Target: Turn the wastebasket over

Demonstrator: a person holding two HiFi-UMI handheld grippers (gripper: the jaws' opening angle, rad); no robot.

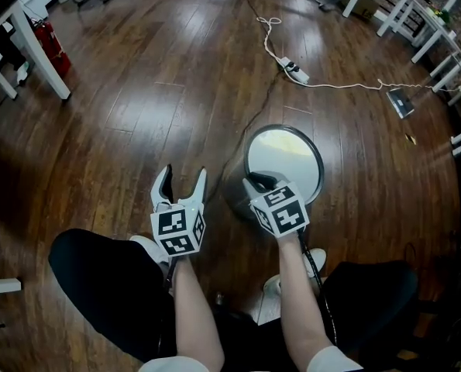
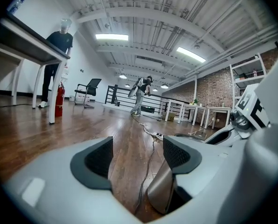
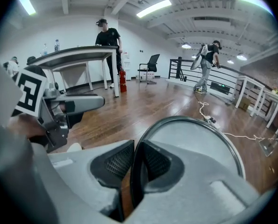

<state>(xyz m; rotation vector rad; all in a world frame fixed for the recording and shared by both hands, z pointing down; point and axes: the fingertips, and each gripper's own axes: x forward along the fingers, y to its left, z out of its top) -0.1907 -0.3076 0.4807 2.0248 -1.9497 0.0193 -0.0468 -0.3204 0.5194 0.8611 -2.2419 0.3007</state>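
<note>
A round metal wastebasket (image 1: 292, 157) stands upright on the wooden floor, mouth up, just ahead of my feet. My right gripper (image 1: 261, 183) is shut on its near rim. In the right gripper view the thin dark rim (image 3: 190, 120) runs between the pads of the right gripper (image 3: 134, 164), one pad inside the basket and one outside. My left gripper (image 1: 182, 178) hangs open over bare floor left of the basket, holding nothing. In the left gripper view the open left gripper (image 2: 138, 155) has the basket's shiny wall (image 2: 162, 190) just to its right.
A white power strip (image 1: 294, 70) with a looped white cable lies beyond the basket, and a dark cable (image 1: 263, 99) runs up to the basket. A red fire extinguisher (image 1: 50, 45) stands by a white table leg at far left. White frames (image 1: 424, 22) line the right. People stand farther off.
</note>
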